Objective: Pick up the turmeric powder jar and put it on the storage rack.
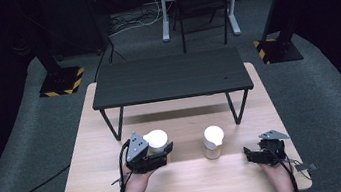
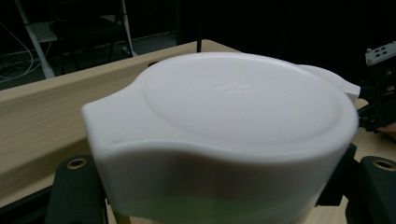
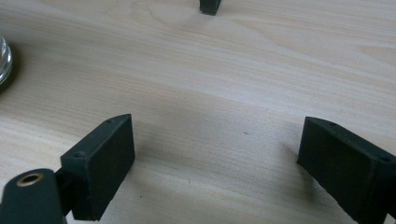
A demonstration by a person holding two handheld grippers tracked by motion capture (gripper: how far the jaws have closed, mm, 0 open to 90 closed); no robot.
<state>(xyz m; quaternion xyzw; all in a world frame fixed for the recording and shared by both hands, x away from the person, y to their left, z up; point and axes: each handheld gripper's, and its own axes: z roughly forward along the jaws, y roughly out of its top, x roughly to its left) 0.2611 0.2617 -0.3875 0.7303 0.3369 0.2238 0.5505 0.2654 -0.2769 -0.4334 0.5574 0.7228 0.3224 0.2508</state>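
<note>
- The left gripper [image 1: 159, 154] is clamped on a white-lidded jar [image 1: 156, 141], one black jaw on each side of it, near the front left of the light wooden table [image 1: 100, 186].
- In the left gripper view the jar's white lid [image 2: 233, 107] sits close to the lens, round with small tabs jutting from its rim, and a pale greenish body shows beneath the lid's lower edge.
- In that view the jaws press the jar from the lower left and lower right corners.
- From the high view I cannot tell whether the jar rests on the table or is held just off it.
- The person's left hand [image 1: 137, 179] grips this gripper from behind, and a black cable trails back off the table edge.
- The right gripper [image 1: 252, 155] lies low at the front right of the table, held in the person's right hand [image 1: 274, 167].
- Its jaws stand wide apart with only bare wood grain between them, as the right gripper view shows; it holds nothing.
- A second jar with a white lid [image 1: 214, 142] stands upright on the table between the two grippers, apart from both.
- A clear glass edge [image 3: 3, 60] at the left border of the right gripper view may be that jar's base.
- Farther back, a low black shelf [image 1: 171, 77] on thin legs stands on the table; one foot of it [image 3: 210, 5] shows in the right gripper view.
</note>
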